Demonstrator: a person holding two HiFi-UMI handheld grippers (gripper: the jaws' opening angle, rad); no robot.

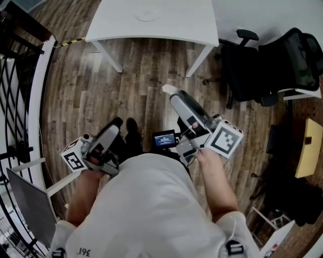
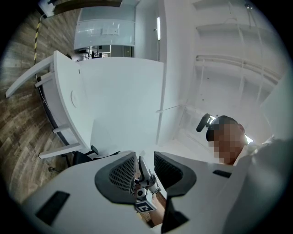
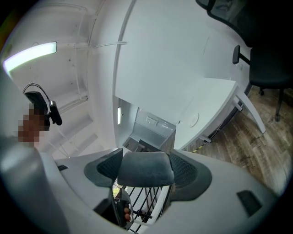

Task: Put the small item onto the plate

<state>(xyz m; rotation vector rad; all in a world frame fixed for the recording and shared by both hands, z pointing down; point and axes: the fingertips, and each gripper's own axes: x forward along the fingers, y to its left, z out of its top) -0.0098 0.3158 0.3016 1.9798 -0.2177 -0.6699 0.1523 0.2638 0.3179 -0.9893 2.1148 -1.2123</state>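
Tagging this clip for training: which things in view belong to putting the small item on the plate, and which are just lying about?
In the job: small gray item, gripped in the right tongs; plate on the white table.
Just about: open, empty left tongs; black office chair; yellow tabletop; black railing.

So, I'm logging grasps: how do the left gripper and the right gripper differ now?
The left gripper has its jaws apart with nothing between them; the right gripper has its jaws clamped on a grey padded item. The left gripper sits close to the person's body, while the right gripper reaches further toward the white table. Both are hand-held and short of the table.
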